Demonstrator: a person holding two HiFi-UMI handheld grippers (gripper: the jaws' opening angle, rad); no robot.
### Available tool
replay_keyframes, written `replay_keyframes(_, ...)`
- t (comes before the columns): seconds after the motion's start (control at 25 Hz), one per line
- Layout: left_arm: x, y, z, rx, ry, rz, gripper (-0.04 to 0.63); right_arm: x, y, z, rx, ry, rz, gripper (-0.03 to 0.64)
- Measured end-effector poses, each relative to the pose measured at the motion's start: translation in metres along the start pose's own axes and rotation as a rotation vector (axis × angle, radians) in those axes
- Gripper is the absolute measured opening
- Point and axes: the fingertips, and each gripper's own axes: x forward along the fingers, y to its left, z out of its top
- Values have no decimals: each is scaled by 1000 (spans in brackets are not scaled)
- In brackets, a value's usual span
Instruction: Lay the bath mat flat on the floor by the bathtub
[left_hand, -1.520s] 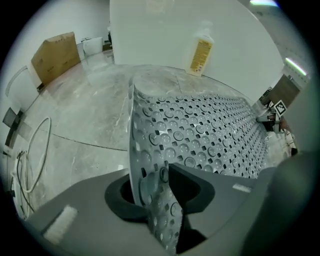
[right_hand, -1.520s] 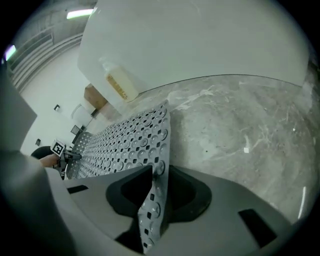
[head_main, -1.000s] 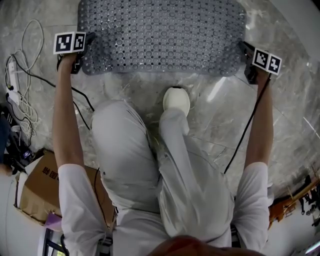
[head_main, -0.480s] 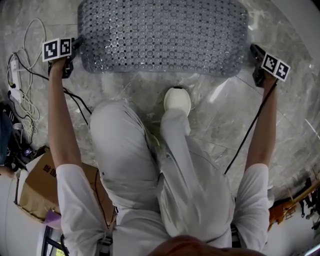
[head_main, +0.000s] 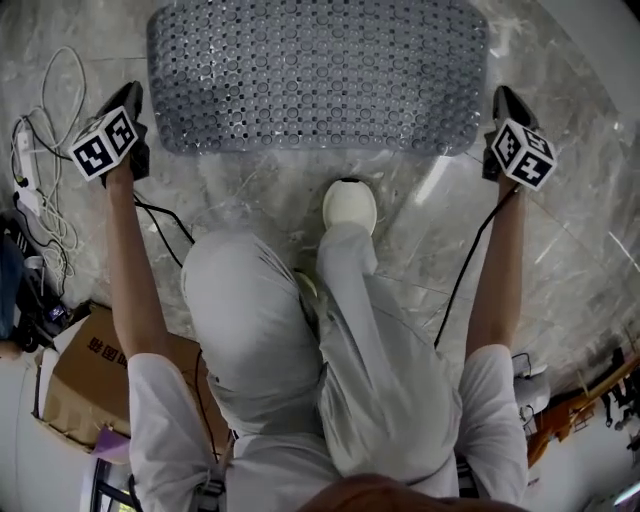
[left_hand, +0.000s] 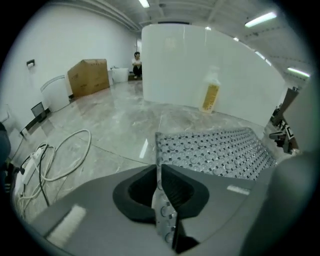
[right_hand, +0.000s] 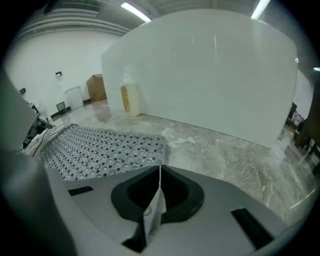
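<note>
Grey bath mat (head_main: 318, 75), edges seemingly flat on floor (head_main: 250, 185).

Grey dotted bath mat (head_main: 318, 75), marbled floor (head_main: 250, 190)

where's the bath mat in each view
Head view: bath mat spread across the top centre.
Left gripper view: bath mat right of centre.
Right gripper view: bath mat at lower left.
Shared landmark: yellow bottle beyond the mat in both gripper views; not in the head view.
</note>
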Motion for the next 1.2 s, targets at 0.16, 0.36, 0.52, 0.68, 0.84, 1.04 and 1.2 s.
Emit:
replay_keyframes(0.16, -41, -41, 0, -20, -94, -29, -3, -47, 67, 9, -24, -45, 14, 3)
replay_keyframes(0.36, -135, -99, 8, 86, -49, 26, -3, -140, 119, 26, -10, 23, 127, 3)
replay_keyframes(0.52, -237, -142, 48, 144, -51, -39, -3, -234, 122, 55, -10, 62, 106, 2)
replay_keyframes(0.68, -344, -192, 94, 187, -53, -104, -3, -340, 121, 120, -57, 38, 77, 2)
replay_keyframes(0.84, -464, -233, 150, 149, -88, -166, -3, -450, 151, 208, -28, -48, 97, 2)
replay_keyframes(1.04, -619, -270, 246, 185, -209, -237, -2, -587, 219, 332, -6, -206, 185, 3)
replay_keyframes(1.2, -744, -281, 325, 240, -342, -260, -3, -706, 264, 431, -24, -355, 252, 2)
